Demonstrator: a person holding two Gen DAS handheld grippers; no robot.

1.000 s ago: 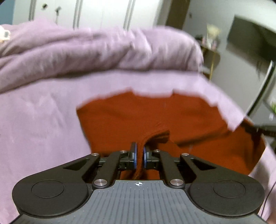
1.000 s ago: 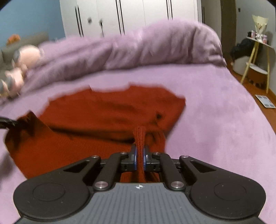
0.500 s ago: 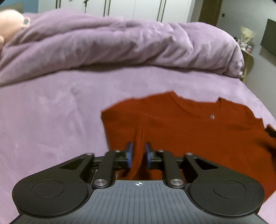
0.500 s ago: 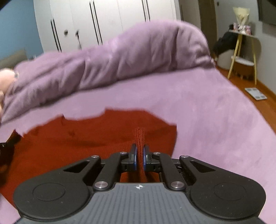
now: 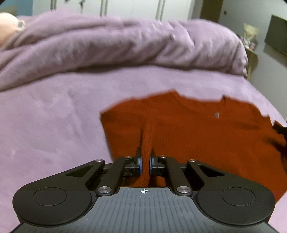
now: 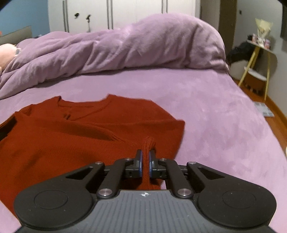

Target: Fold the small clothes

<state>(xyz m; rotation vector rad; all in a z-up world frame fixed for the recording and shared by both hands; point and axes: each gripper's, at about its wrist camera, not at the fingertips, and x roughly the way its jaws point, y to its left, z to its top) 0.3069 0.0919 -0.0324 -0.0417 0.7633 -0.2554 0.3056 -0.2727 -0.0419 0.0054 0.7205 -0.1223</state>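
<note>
From the left wrist camera, the left gripper [image 5: 145, 157] is pinching a raised ridge of the rust-red sweater [image 5: 206, 136] between its blue-edged pads, the two fingers [image 5: 139, 161] nearly together with only the knit fabric between them. The sweater is lying spread on the bed [image 5: 50, 125], which is covered in a lilac sheet; the pinched fold is running up from the gripper toward the garment's far edge. A small pale button or tag is showing on the red fabric toward the right, though it is too blurred to name surely. Behind, a bunched purple duvet [image 5: 116, 44] is lying heaped across the far side of the bed. At the right edge of this view a dark shape is touching the sweater's edge; what it is cannot be told.

From the right wrist camera, the right gripper [image 6: 145, 159] is likewise clamped on a narrow upright fold of the sweater [image 6: 62, 139] near its right-hand edge. The garment is lying flat on the bed [image 6: 215, 116] to the left of the gripper, its neckline turned toward the duvet [image 6: 125, 50], with a ribbed hem or cuff lying across the middle. White wardrobe doors [image 6: 134, 12] are standing behind the bed, and a small side table [image 6: 258, 59] with yellow legs is standing on the floor at the right. No containers are showing in either view.
</note>
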